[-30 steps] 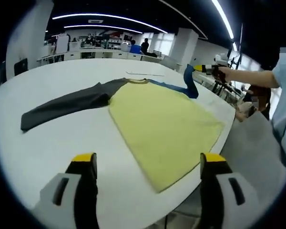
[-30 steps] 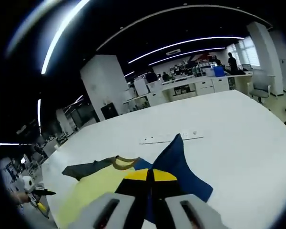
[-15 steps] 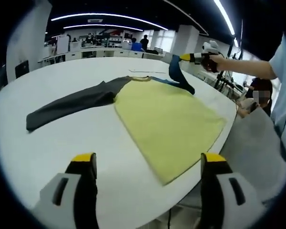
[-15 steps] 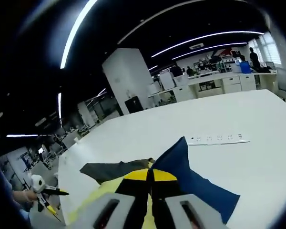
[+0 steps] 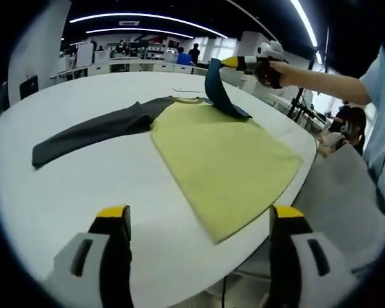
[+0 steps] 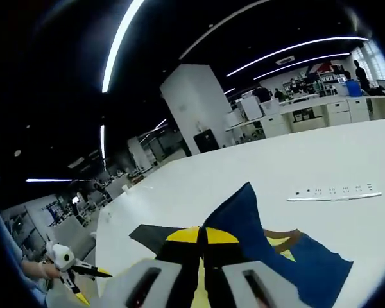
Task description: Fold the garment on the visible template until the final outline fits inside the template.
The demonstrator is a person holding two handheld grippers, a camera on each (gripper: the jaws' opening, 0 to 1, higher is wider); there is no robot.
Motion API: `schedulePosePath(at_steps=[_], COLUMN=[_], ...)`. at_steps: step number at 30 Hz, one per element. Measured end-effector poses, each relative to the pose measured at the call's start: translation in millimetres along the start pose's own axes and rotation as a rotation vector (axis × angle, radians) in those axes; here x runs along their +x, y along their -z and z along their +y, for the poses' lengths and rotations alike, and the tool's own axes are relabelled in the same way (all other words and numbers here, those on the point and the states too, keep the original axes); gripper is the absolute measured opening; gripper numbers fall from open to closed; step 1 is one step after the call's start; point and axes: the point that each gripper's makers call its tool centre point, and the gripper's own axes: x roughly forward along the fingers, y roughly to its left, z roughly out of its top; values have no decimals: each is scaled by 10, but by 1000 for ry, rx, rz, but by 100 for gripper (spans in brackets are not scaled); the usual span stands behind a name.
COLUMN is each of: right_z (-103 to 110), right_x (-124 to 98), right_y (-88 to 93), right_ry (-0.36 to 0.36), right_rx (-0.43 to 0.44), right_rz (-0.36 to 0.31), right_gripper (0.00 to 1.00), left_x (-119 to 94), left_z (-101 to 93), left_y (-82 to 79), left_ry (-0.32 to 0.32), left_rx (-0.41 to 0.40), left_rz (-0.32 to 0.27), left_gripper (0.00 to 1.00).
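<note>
- Left gripper view: my left claw (image 5: 200, 221) hangs spread wide and empty over the near edge of the white bench (image 5: 83, 173).
- The shirt (image 5: 224, 154) lies flat on the bench with its yellow body toward me. The grey sleeve (image 5: 90, 131) stretches out to the left, lying on the bench.
- At the far side, my right claw (image 5: 226, 61) holds the blue sleeve (image 5: 217, 93) up off the bench, above the collar end of the shirt.
- I judge the step in hand to be folding that blue sleeve across the yellow body. To do it well I would carry it low and level, lay it straight over the chest and let go only once it lies flat.
- Right gripper view: my right claw (image 6: 202, 236) is pressed together, pinching the blue sleeve (image 6: 244, 221), which stands up in a peak just past the yellow tips.
- Beyond it sit the brown collar (image 6: 283, 241), a tip of the grey sleeve (image 6: 151, 234) and a white strip (image 6: 333, 192) farther out on the bench (image 6: 244, 173).
- This view gives the pinch close up and, at lower left, my left claw (image 6: 83, 282). The left gripper view gives the shirt's whole outline instead.
- I cannot make out 1 clear template outline.
</note>
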Motion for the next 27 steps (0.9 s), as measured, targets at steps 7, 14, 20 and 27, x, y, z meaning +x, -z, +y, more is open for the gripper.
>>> schedulePosePath(at_steps=[7,14,20,27], right_z=[194,266,168,224], right_x=[330,591,738,904], right_y=[228,526,848,1112], right_ry=[-35,-45,-15,-17], right_rx=[-3,-13,-7,-9], right_rz=[43,120,191,249], right_gripper=[0,0,0,0], left_x=[0,-5,-21,-28], left_z=[19,18,21,17], left_y=[18,54,85,122], left_ry=[1,0,-3,-7], left_rx=[-4,-13,-25,-38], left_rz=[3,10,13,18], left_gripper=[86,86,85,85])
